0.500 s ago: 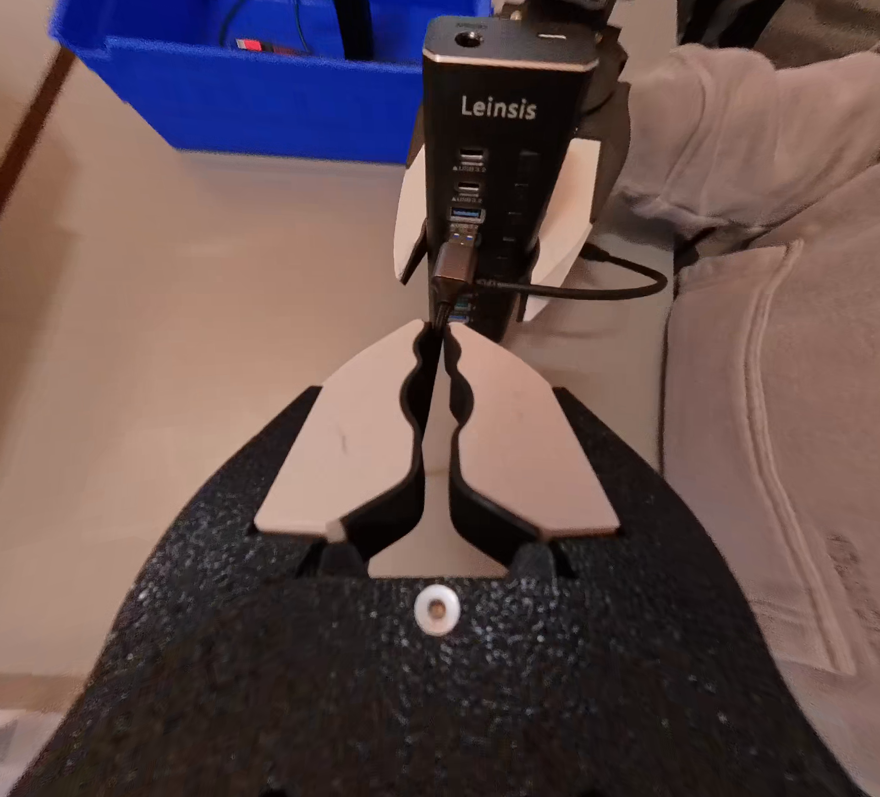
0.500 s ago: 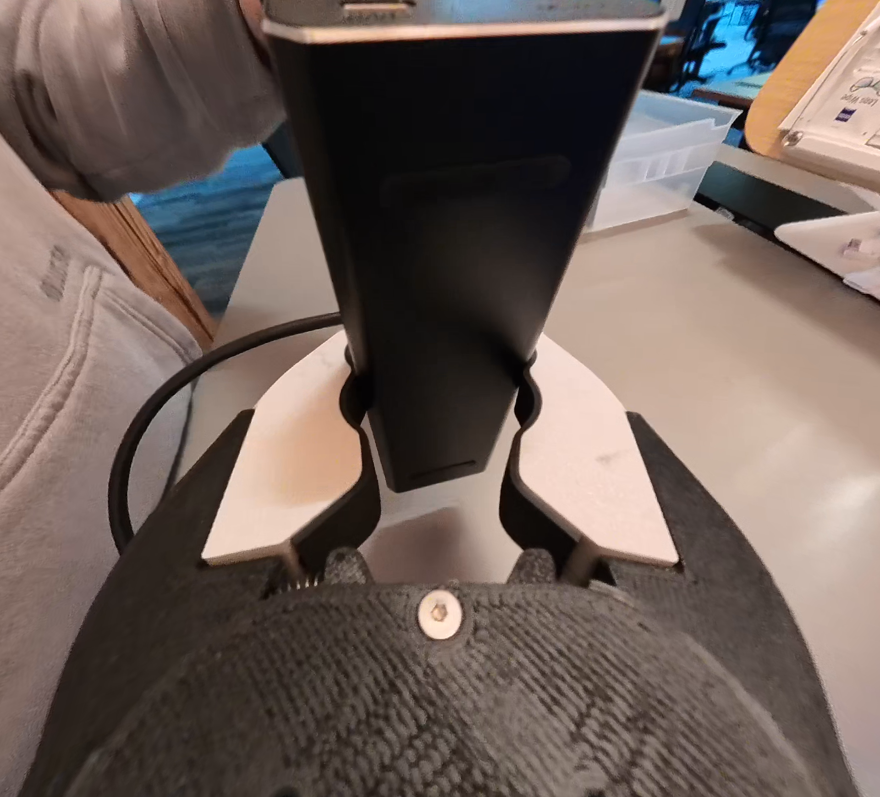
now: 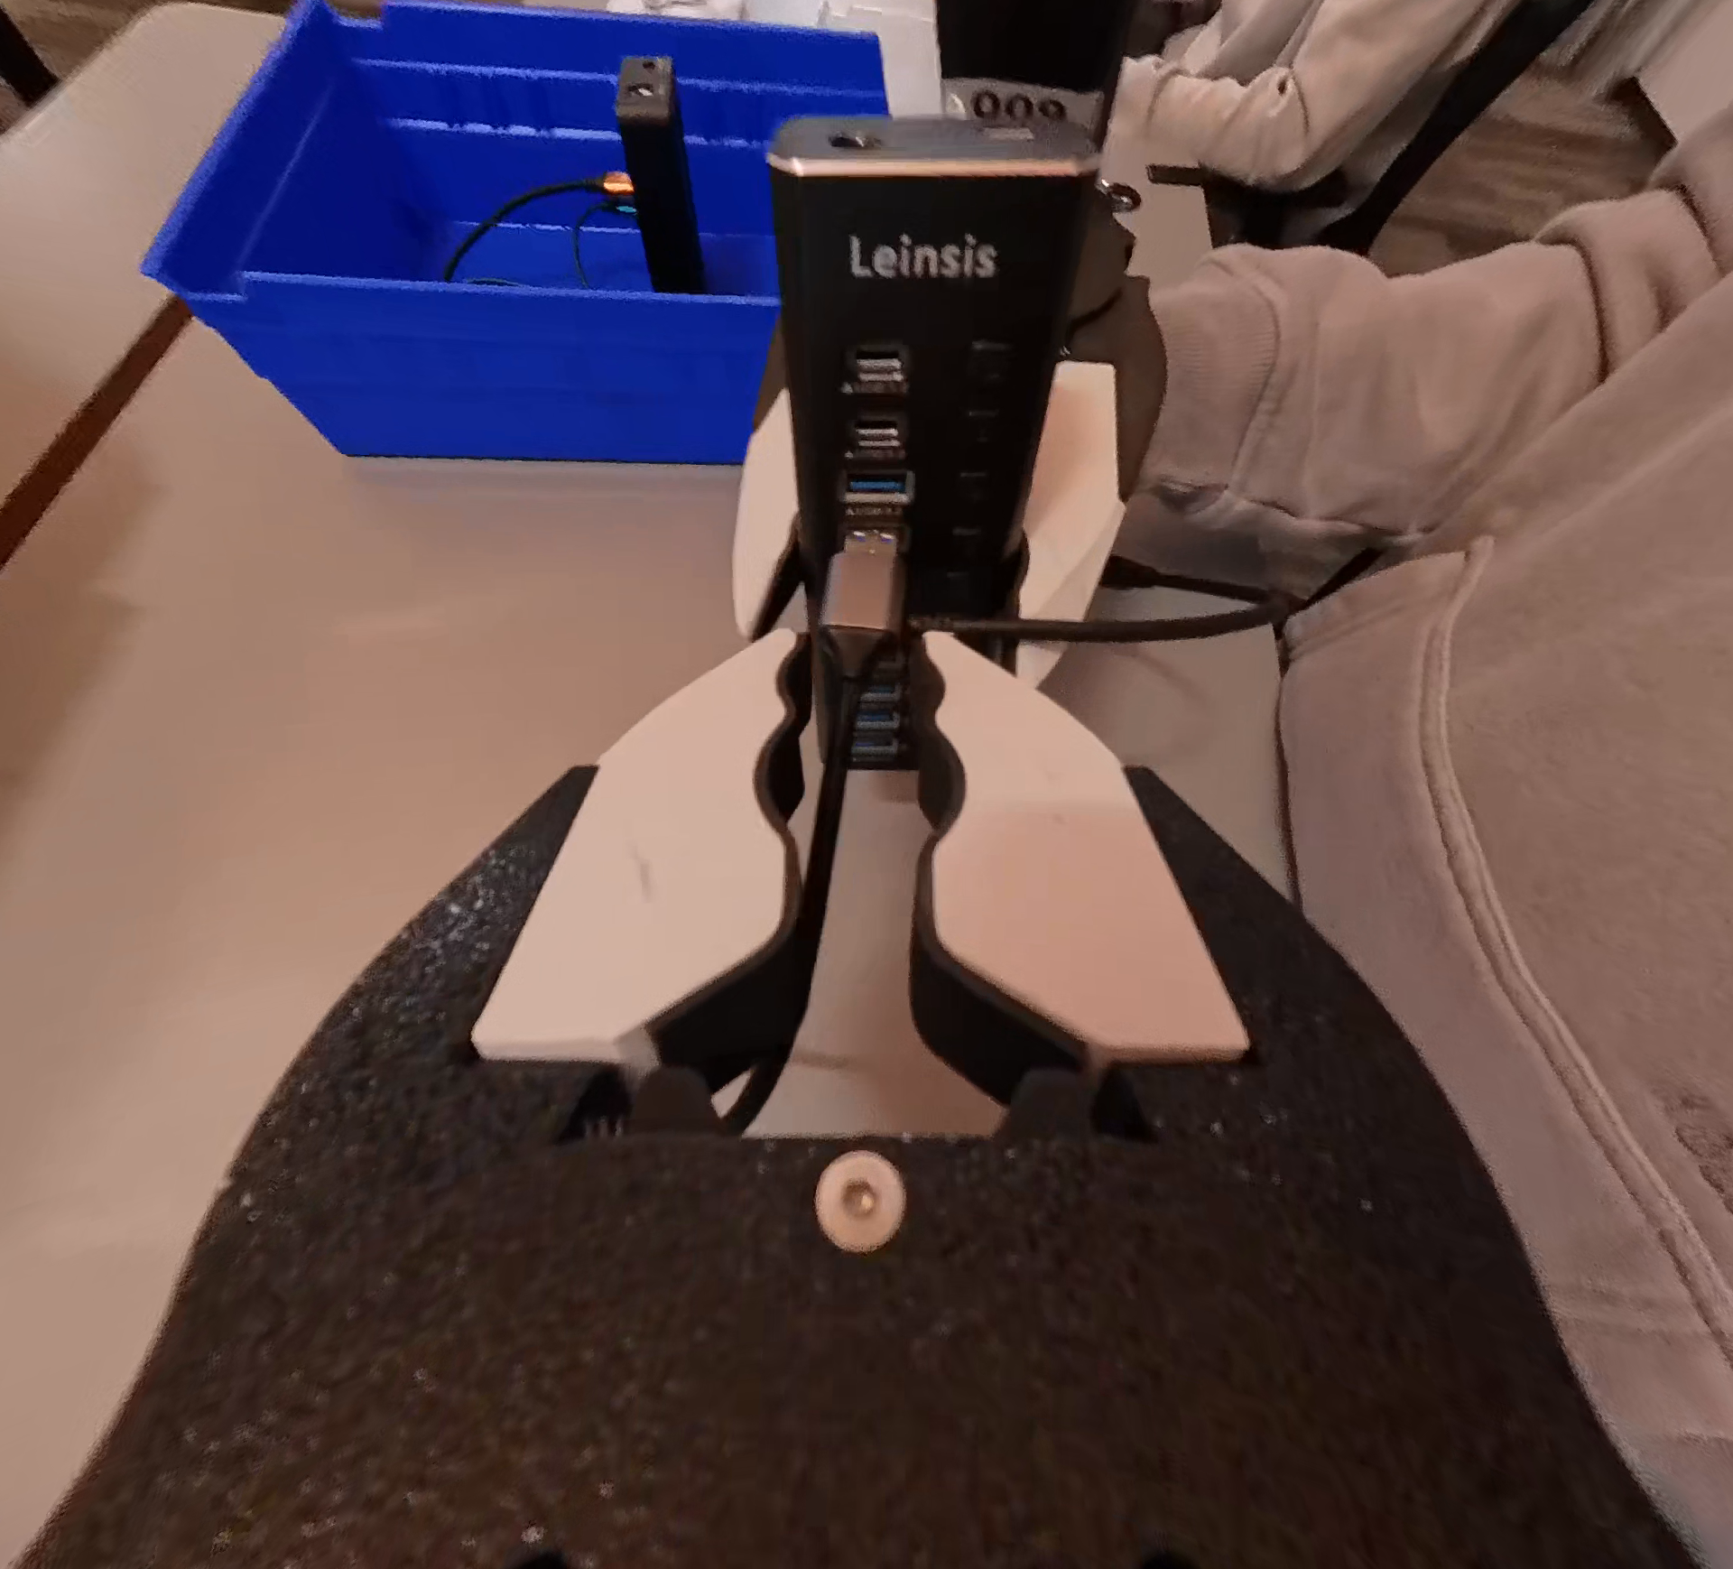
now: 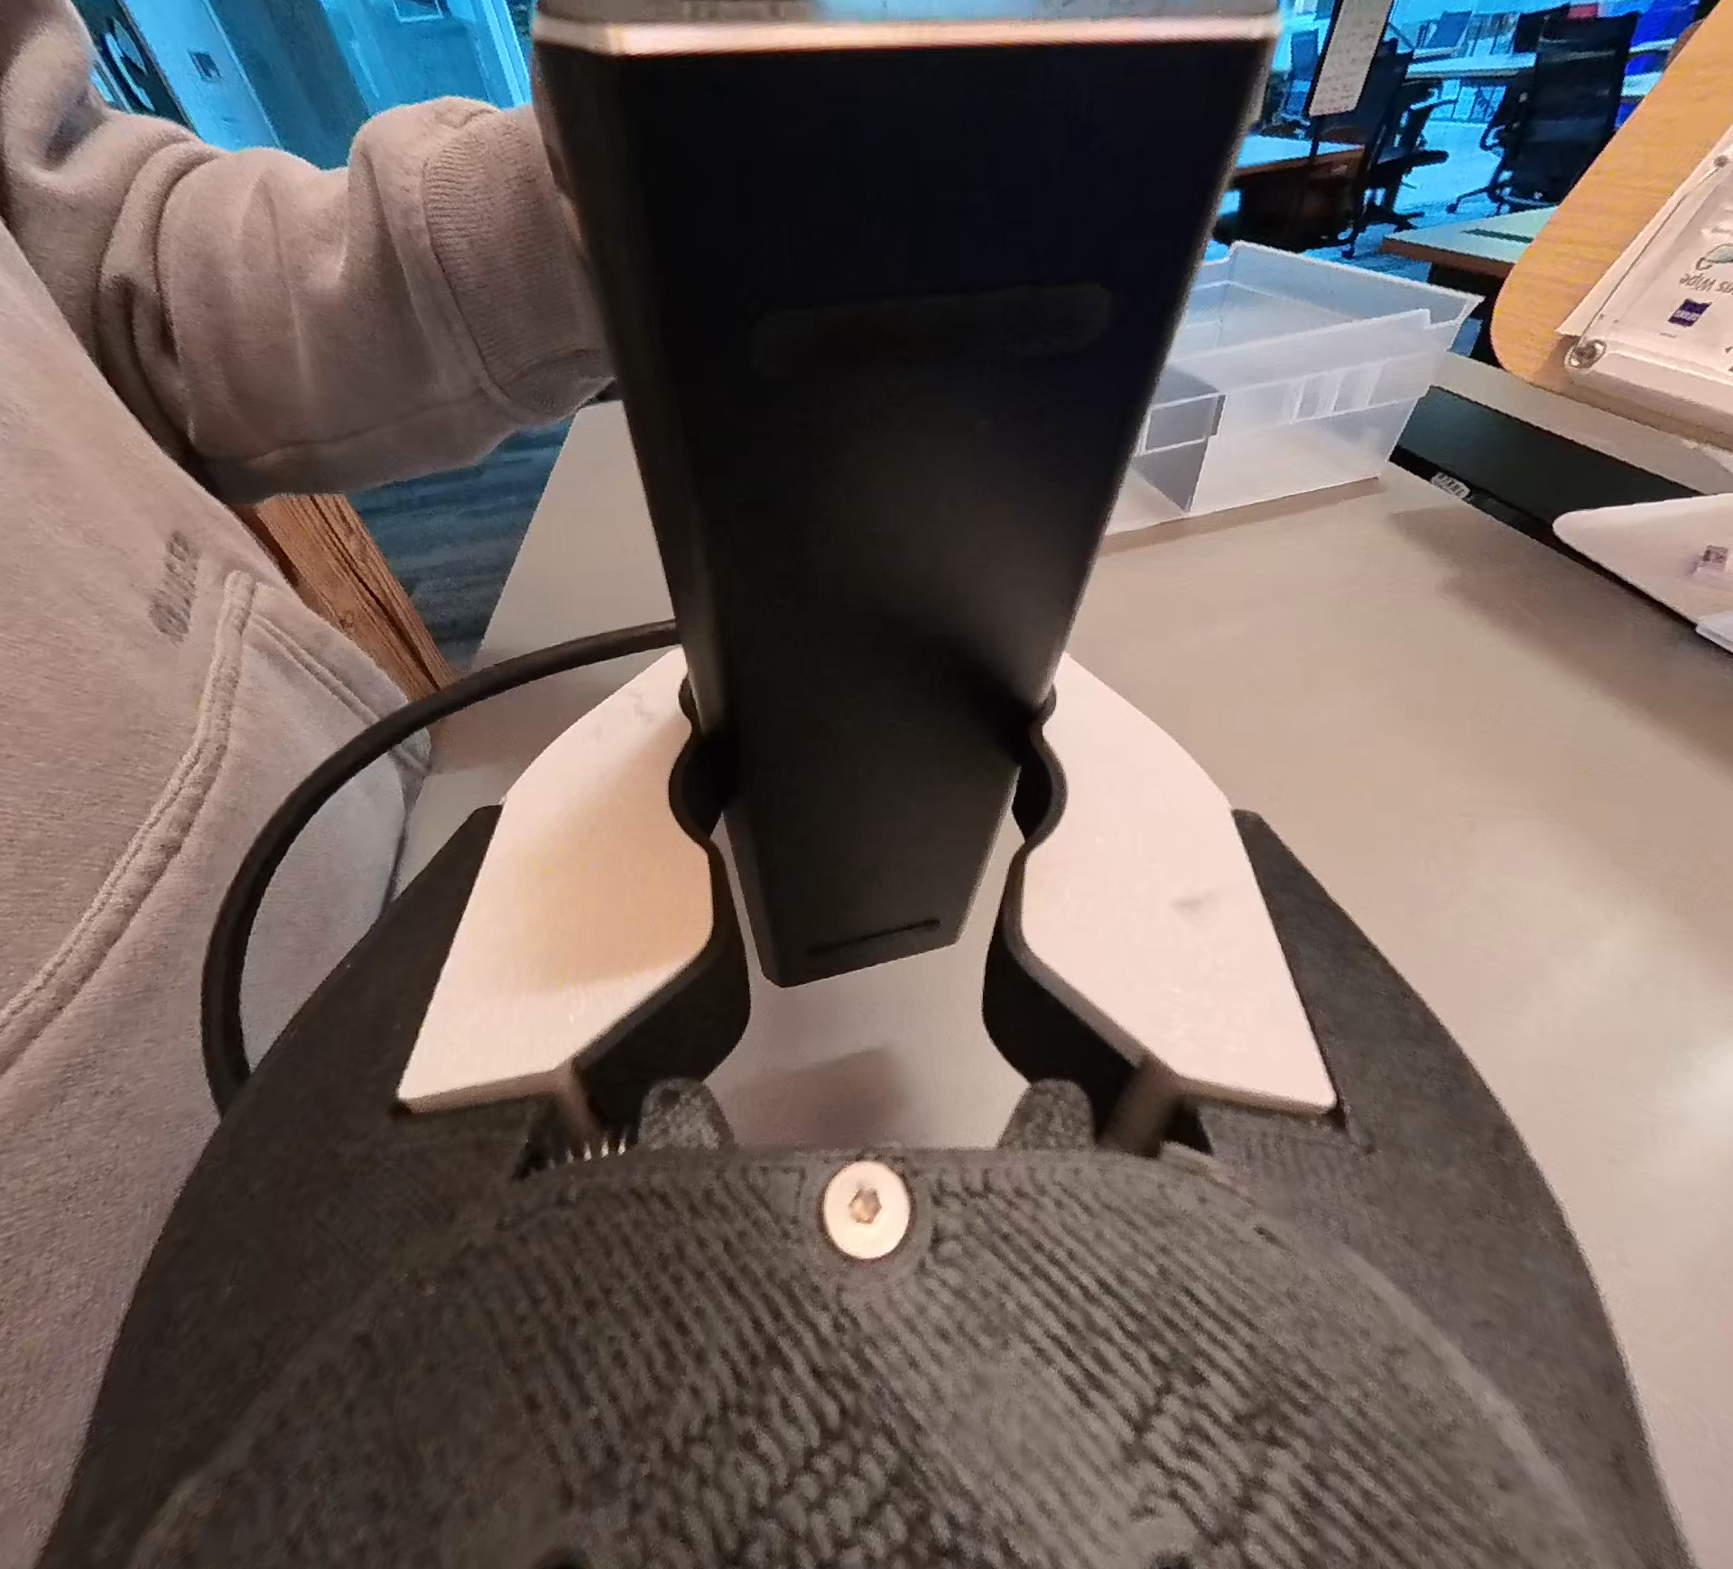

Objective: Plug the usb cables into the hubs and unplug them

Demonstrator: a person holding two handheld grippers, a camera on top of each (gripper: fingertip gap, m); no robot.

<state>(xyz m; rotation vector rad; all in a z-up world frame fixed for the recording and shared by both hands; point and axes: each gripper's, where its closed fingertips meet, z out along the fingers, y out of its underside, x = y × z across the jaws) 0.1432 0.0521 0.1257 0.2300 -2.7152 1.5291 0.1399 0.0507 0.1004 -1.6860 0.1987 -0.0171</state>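
Observation:
A black USB hub [image 3: 924, 286] stands upright, its ports facing the left wrist camera. My right gripper [image 4: 867, 699] is shut on the hub's lower part [image 4: 881, 398]; its white fingers [image 3: 1078, 483] show on either side of the hub in the left wrist view. A grey USB plug [image 3: 863, 595] sits in a middle port. Its black cable [image 3: 1125, 631] loops right and also runs down between my left fingers. My left gripper [image 3: 863, 652] is open, its tips on either side of the plug's rear end with small gaps. The cable also shows in the right wrist view [image 4: 281, 820].
A blue bin [image 3: 469, 361] stands at the back left with another black hub [image 3: 656, 183] upright in it and cables. The person's grey sleeve [image 3: 1360, 398] and body fill the right side. A clear plastic bin [image 4: 1313, 380] is on the table beyond the hub.
My left gripper's jaws have spread apart from nearly closed. The plug stays in the hub. The right gripper still clamps the hub.

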